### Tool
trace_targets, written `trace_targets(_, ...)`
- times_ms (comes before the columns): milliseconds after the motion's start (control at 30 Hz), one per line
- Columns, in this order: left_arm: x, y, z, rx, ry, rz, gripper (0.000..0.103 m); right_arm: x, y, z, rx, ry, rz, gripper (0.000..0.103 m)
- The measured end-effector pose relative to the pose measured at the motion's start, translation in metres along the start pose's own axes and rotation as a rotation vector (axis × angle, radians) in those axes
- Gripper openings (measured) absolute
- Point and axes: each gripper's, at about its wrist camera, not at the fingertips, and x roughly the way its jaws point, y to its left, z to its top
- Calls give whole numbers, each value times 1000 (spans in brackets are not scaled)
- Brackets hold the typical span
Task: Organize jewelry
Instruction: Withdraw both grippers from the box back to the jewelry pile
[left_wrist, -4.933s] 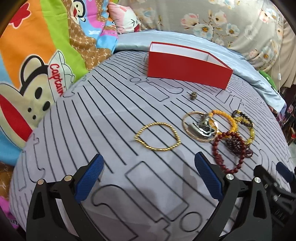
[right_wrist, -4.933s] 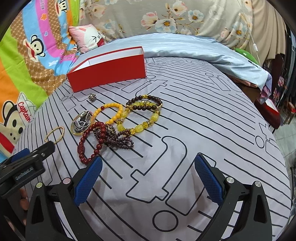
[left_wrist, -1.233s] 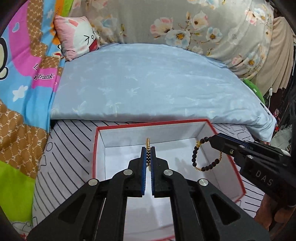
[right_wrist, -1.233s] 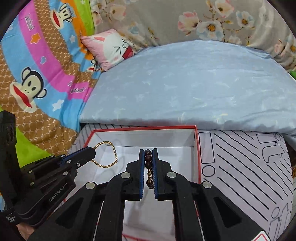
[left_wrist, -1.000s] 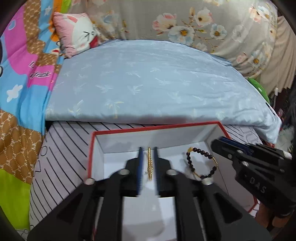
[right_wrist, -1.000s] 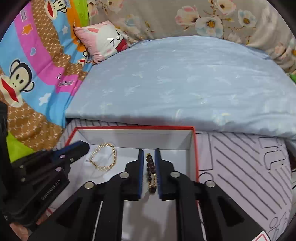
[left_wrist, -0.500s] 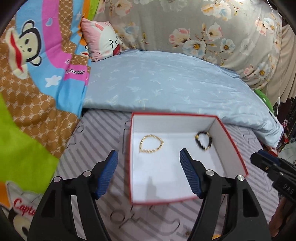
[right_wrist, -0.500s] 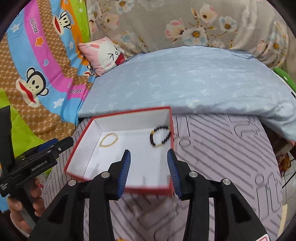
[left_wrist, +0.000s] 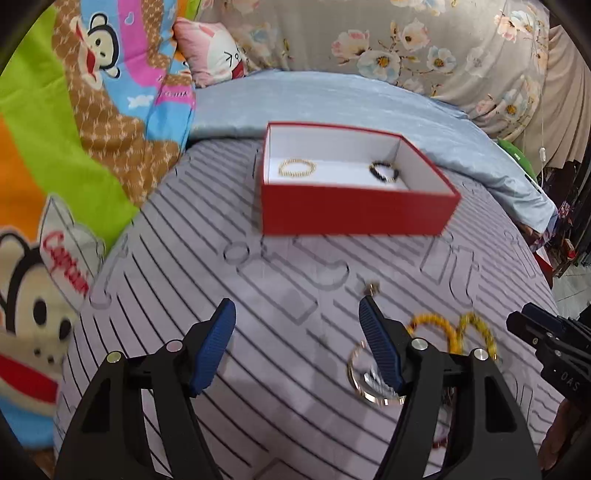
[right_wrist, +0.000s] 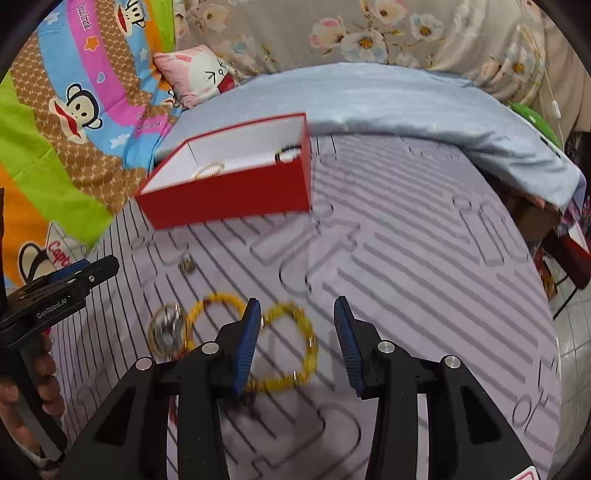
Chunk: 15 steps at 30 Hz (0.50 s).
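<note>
Left wrist view shows us our left gripper (left_wrist: 295, 332) with its jaws spread wide and nothing between them, hovering over the striped grey mat (left_wrist: 229, 236). Beyond it sits the red box (left_wrist: 351, 210), white inside, with the gold bead bracelet (left_wrist: 297, 168) lying toward its left side and the dark bead bracelet (left_wrist: 384, 171) toward its right, well apart from each other. Near our right blue pad we see a small loose charm (left_wrist: 371, 288), a metal bangle (left_wrist: 364, 380), an orange bead bracelet (left_wrist: 432, 326) and a yellow bead bracelet (left_wrist: 476, 328) on the mat.

From the right wrist we see our right gripper (right_wrist: 297, 339) also parted and holding nothing, above the yellow bead bracelet, with the orange one and the bangle just to its left; motion blur softens these pieces
</note>
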Motion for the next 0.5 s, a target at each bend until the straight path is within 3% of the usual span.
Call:
trace_targets(200,-3,-11,-42,21,24,37,66,-11,-4,-40,30,25,17,41)
trace_targets(500,-15,-32,-68,27,50,-57,66,-13,14,-66,-7,46,35,41)
